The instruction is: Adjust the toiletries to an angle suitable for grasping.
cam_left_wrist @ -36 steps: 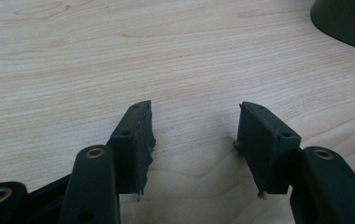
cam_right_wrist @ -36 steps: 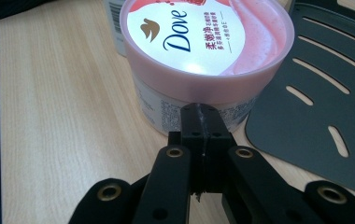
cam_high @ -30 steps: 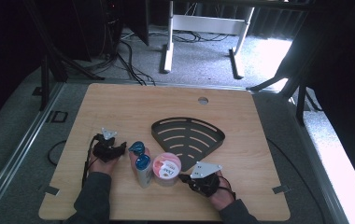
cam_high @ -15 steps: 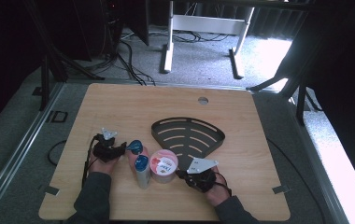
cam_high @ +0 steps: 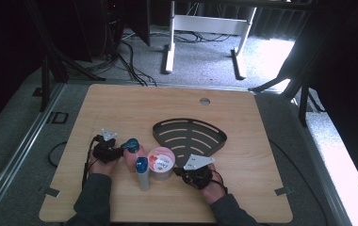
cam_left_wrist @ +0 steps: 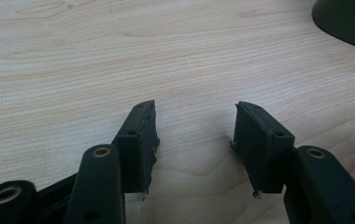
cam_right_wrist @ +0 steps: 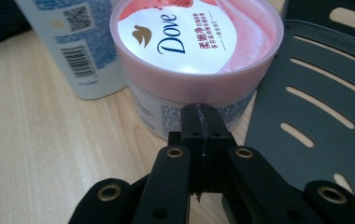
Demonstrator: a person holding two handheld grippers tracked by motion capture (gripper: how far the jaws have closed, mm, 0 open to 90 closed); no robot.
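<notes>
We saw the right gripper (cam_right_wrist: 202, 112) with its jaws pressed together, nothing between them, their tips touching or just short of the side wall of the jar (cam_right_wrist: 196, 51); which, we could not tell. The jar stood upright on the worktop (cam_right_wrist: 40, 154) straight ahead of those jaws, its pink lid bearing a white Dove label. To the left of the jaws and beyond, a white bottle (cam_right_wrist: 73, 42) with a barcode stood just beside the jar. To the right of the jaws lay the dark slotted tray (cam_right_wrist: 315, 102), flat on the worktop, its edge right at the jar's foot.

The left gripper (cam_left_wrist: 195, 140) had its jaws spread, with bare wood between them and nothing held; they had just been closing a little. Far off to the upper right of those jaws we saw a rim of the tray (cam_left_wrist: 348, 21).

From the high view, the left gripper (cam_high: 120, 151) sat just left of a blue-capped bottle (cam_high: 132, 149), and the right gripper (cam_high: 179, 170) just right of the jar (cam_high: 160, 162), with the bottle (cam_high: 142, 173) between the two hands.
</notes>
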